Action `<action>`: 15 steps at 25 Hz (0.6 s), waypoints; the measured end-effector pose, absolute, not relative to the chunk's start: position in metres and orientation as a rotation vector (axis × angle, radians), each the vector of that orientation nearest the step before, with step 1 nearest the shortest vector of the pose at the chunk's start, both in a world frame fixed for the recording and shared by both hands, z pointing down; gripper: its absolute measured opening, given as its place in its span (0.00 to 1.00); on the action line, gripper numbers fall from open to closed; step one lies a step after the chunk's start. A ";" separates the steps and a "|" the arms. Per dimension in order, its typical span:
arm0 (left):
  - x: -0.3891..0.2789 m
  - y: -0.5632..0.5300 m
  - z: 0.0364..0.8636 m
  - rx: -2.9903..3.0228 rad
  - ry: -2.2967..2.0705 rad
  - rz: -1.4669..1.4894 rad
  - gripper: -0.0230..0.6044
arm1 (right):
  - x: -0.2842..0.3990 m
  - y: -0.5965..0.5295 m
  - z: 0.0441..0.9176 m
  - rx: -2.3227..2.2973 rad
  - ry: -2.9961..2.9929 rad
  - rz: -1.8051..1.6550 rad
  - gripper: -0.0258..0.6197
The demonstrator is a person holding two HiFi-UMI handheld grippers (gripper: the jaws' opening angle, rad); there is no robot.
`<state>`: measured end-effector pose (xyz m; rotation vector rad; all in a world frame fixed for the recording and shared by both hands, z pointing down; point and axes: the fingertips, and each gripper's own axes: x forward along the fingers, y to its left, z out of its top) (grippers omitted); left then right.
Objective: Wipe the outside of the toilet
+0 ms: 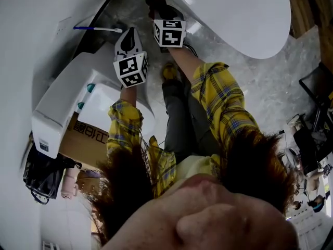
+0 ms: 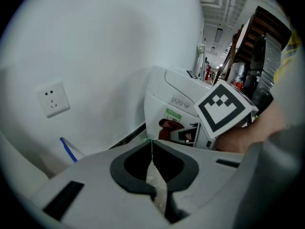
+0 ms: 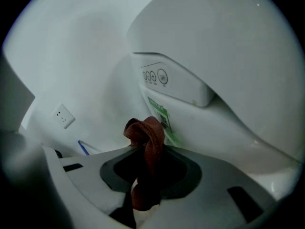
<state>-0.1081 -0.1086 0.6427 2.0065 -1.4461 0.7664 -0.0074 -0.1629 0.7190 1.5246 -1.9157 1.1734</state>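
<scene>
Both my arms are stretched forward and down, plaid sleeves [image 1: 218, 95] and all. My right gripper [image 3: 147, 149] is out in front, clamped tight on a reddish-brown cloth [image 3: 147, 130]. The cloth sits right by the side of the toilet [image 3: 228, 56], just under the button panel [image 3: 155, 76] near the green label [image 3: 159, 113]. Can't tell if it's touching. My left gripper [image 2: 151, 144] hangs a bit behind, jaws pressed together, nothing in them.

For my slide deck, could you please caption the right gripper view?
Right tongs clamp a brown cloth near the green label on the toilet.
</scene>
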 end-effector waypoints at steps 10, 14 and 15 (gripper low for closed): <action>-0.110 -0.108 0.649 2.016 -1.428 0.790 0.05 | 0.005 -0.154 0.736 1.613 -1.804 1.283 0.22; -0.105 -0.104 0.654 2.021 -1.408 0.804 0.05 | 0.025 -0.137 0.743 1.635 -1.733 1.295 0.22; -0.103 -0.103 0.654 2.024 -1.402 0.807 0.05 | 0.029 -0.132 0.744 1.632 -1.725 1.285 0.22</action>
